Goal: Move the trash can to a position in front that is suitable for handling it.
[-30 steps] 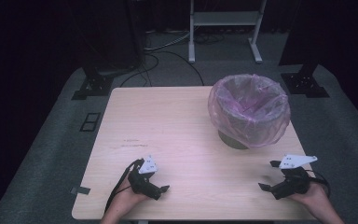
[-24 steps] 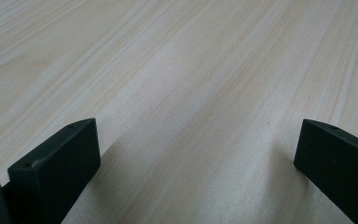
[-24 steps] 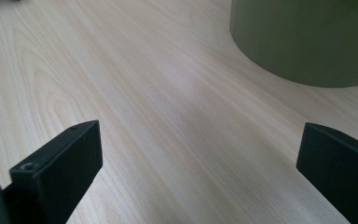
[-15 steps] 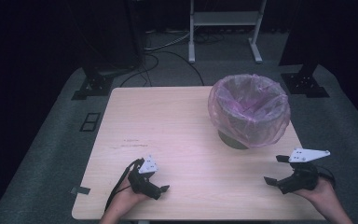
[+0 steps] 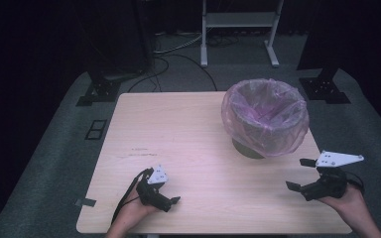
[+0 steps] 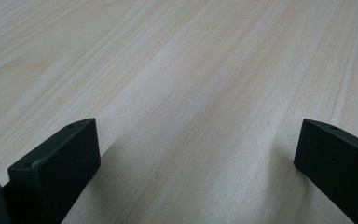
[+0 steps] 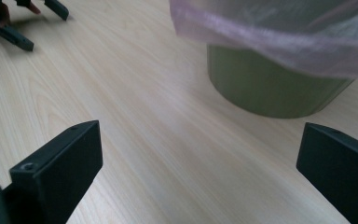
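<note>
A green bin (image 5: 248, 148) lined with a pale purple bag (image 5: 265, 116) stands on the right half of the light wooden table (image 5: 178, 129). My right gripper (image 5: 298, 174) is held in a hand near the table's right front corner. It is open, its jaws point left, and the bin is just beyond it. In the right gripper view the jaws (image 7: 198, 140) are wide apart with nothing between them, facing the bin's base (image 7: 270, 88) and the bag's hanging rim (image 7: 270, 32). My left gripper (image 5: 166, 192) rests at the front left, open over bare wood (image 6: 196, 140).
The left gripper (image 7: 14, 23) appears far off at the top left of the right gripper view. Beyond the table are dark carpet, cables (image 5: 178, 54), a white stand's legs (image 5: 238, 29) and black stand bases (image 5: 101, 91).
The right gripper has moved to the right, toward the table's right edge, and risen a little. The left gripper and the bin have stayed still.
</note>
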Available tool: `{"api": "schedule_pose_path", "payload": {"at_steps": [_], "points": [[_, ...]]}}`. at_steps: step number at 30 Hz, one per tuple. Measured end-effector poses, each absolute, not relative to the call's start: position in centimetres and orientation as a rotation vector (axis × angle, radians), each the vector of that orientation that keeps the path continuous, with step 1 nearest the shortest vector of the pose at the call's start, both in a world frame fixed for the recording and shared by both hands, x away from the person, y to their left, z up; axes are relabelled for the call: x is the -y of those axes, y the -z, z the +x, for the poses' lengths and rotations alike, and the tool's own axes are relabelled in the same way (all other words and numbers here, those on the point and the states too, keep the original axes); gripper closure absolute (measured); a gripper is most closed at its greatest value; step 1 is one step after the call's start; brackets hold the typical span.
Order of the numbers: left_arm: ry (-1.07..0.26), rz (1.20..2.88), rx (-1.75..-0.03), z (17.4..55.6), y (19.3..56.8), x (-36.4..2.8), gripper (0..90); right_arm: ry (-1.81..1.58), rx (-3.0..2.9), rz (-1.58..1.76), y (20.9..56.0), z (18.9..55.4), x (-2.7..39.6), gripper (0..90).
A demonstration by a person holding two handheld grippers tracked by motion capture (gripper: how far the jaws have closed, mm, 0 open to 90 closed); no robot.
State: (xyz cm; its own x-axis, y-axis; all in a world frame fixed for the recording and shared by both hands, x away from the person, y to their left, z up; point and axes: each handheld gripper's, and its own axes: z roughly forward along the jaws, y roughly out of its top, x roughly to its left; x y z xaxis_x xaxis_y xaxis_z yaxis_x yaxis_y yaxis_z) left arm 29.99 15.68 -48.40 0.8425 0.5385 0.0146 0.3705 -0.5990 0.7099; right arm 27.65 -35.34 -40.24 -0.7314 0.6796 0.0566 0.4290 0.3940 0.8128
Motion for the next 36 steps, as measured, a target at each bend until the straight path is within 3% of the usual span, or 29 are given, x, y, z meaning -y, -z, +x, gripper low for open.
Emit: {"api": "schedule_pose_path", "payload": {"at_steps": [20, 36], "points": [[-0.295, 2.278, -0.660, 30.0, 48.4, -15.7, 0.0, -1.306, -2.270, 0.989, 35.0, 28.6, 36.0, 0.0], [-0.296, 2.276, -0.660, 30.0, 48.4, -15.7, 0.0, -1.288, -2.155, 1.027, 31.1, 32.0, 35.5, 0.0]]}}
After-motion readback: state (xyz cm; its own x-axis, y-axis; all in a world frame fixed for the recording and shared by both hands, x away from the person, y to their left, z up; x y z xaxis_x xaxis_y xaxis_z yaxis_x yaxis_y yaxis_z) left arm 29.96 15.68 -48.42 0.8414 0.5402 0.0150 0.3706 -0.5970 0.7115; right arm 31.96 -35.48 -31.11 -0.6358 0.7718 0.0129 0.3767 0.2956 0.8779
